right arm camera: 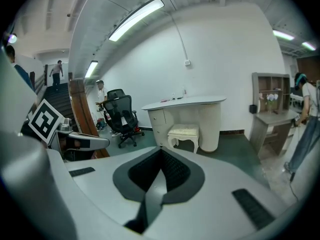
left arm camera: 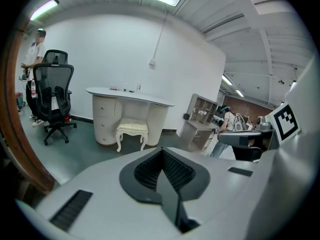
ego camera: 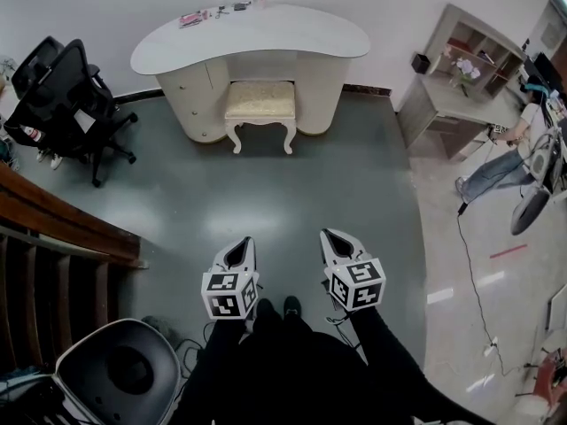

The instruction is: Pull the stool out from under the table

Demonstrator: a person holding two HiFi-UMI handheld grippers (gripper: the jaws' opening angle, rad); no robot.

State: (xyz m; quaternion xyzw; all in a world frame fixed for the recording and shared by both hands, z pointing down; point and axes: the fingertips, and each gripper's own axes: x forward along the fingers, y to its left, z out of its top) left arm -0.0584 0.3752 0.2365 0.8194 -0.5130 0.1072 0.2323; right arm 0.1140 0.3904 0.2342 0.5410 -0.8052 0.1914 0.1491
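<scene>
Stool (ego camera: 260,104) sits under table (ego camera: 266,29); only head view shows round chair (ego camera: 124,370).

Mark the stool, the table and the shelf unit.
stool (ego camera: 260,100), head view, seat cushion.
table (ego camera: 283,34), head view, bare part of the top.
shelf unit (right arm camera: 270,83), right gripper view, upper compartment.

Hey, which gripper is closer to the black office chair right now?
Left. In the head view the left gripper is nearer the person and to the right of the black office chair; the right gripper is farther right still. Neither touches the chair.
</scene>
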